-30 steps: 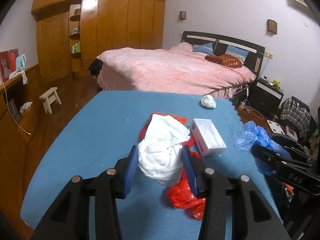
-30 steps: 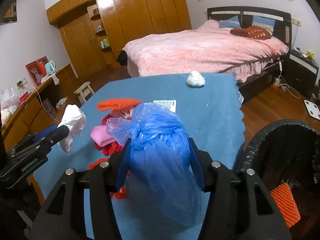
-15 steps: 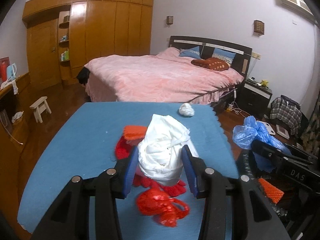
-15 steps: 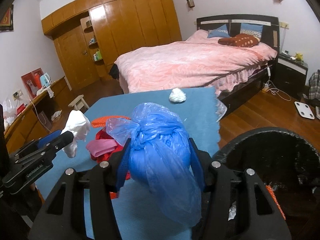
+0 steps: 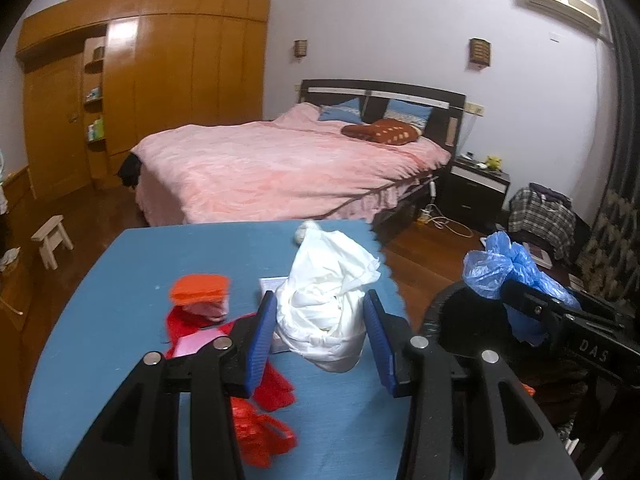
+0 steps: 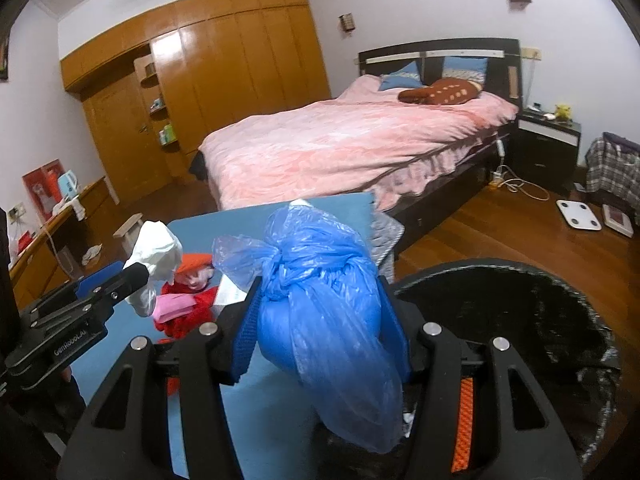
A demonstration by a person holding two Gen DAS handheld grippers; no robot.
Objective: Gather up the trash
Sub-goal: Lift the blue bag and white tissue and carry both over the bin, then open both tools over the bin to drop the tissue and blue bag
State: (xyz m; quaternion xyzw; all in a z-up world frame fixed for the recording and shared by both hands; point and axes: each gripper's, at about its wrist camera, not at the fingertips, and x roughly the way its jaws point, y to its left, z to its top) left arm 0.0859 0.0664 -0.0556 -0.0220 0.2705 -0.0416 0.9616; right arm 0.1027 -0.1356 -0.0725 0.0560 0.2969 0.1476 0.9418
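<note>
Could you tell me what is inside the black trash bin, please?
Inside the black trash bin, an orange ridged piece shows; the blue bag and right gripper hide the rest.

This is a bedroom in a home. A wide bed (image 5: 288, 168) with a pink cover and blue pillows (image 5: 340, 114) stands against the far wall, a dark nightstand (image 5: 476, 190) beside it. Tall wooden wardrobes (image 6: 224, 68) fill another wall (an open shelf column among them holds bottles). The floor (image 6: 500, 232) is polished wood, with a bathroom scale (image 6: 580, 215) lying on it, and an air conditioner (image 5: 560, 0) hangs high on the wall.
</note>
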